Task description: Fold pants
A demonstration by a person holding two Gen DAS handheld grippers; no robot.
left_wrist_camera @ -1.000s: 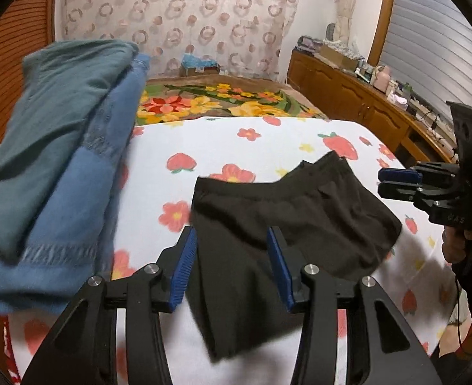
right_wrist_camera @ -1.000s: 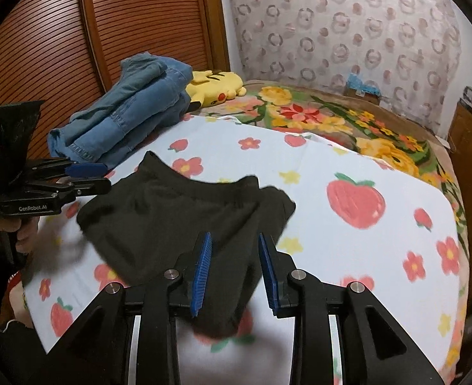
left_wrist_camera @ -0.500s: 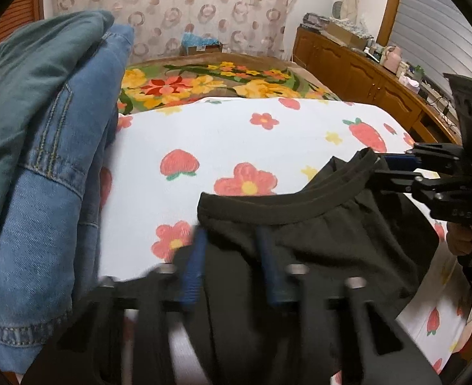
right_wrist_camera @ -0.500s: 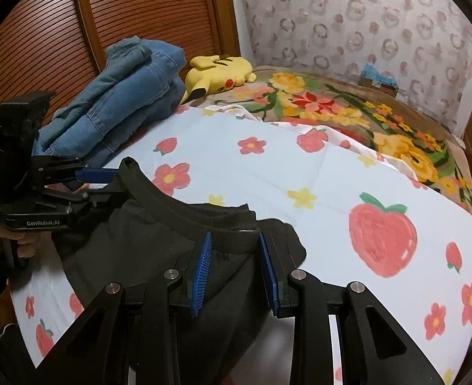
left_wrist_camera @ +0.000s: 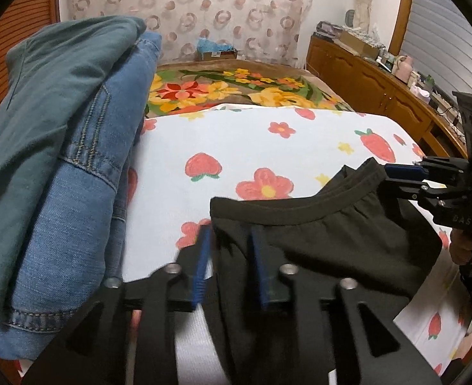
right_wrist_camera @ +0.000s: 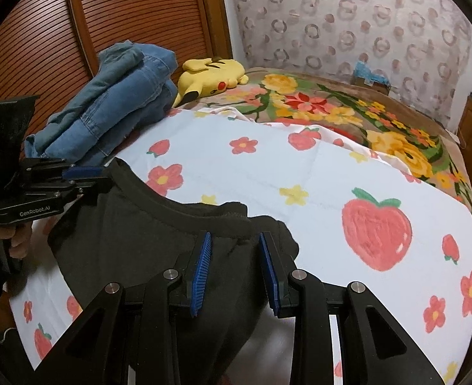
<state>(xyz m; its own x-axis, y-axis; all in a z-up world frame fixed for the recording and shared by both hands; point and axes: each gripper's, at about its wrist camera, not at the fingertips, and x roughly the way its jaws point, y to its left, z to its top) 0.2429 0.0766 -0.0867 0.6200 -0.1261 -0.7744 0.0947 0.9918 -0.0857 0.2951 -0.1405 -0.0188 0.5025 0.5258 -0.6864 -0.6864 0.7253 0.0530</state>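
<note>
Basically at the grab stage, no fold made yet. Black pants (left_wrist_camera: pixel 316 243) lie on the strawberry-print sheet (left_wrist_camera: pixel 242 147) at the near edge of the bed, waistband (right_wrist_camera: pixel 178 211) facing away from the cameras. The legs run under both tools and out of view.

Left gripper (left_wrist_camera: pixel 229 256): its fingers have just been opening and now stand at a narrow gap. The left end of the waistband sits between the pads. The view is blurred and I see no clamp.

Right gripper (right_wrist_camera: pixel 236 256): its fingers also stand at a narrow gap and straddle the right end of the waistband. There is cloth between the pads, but they don't visibly press on it.

Next move, my read: close both sets of fingers on the waistband ends at the same height. Then lift together and carry the band over to make the fold. Check that both cloth layers are caught, since the band is doubled at the ends.

Surroundings:
- The stack of folded jeans (left_wrist_camera: pixel 75 160) is just beside the left gripper, so there is little room to swing that way.
- The yellow plush toy (right_wrist_camera: pixel 210 77) and floral blanket (right_wrist_camera: pixel 332 106) are further up the bed, well apart from the pants.
- The wooden cabinet (left_wrist_camera: pixel 364 77) stands past the right side of the bed and isn't a factor.

Risk: a one-sided grip would drag the pants askew.
</note>
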